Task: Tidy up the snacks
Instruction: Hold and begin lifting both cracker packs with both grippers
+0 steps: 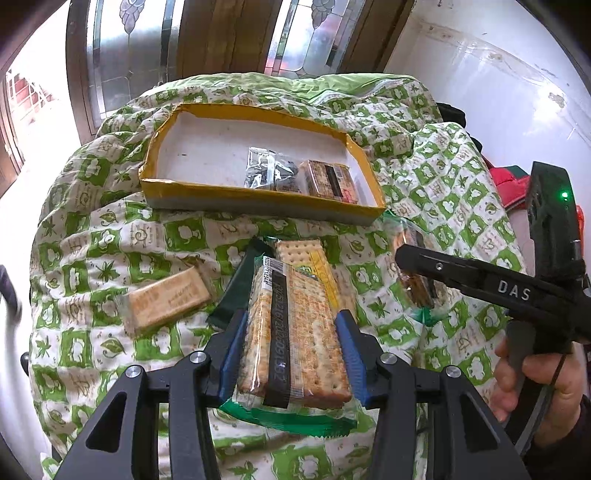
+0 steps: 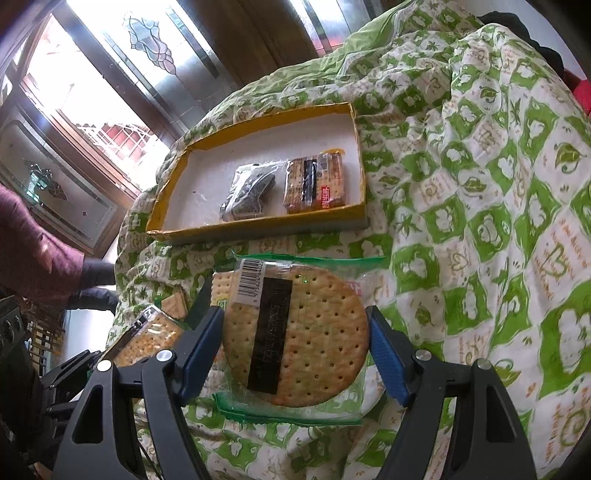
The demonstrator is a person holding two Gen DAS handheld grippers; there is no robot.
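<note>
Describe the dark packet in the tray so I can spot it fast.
Find the yellow-rimmed tray on the green patterned cloth. Two packets lie at its right end. The dark packet is the left one, crinkly black and clear, unlike the tan cracker pack beside it.

A green-and-white patterned cloth point(image 1: 92, 236) with leaf and flower squares drapes in folds over the whole work surface. Behind the cloth stands a wooden door frame point(image 1: 221, 33) set with leaded glass panels point(image 1: 129, 48). Right of the cloth rises a white wall point(image 1: 498, 85), with red fabric point(image 1: 511, 182) at its foot.
</note>
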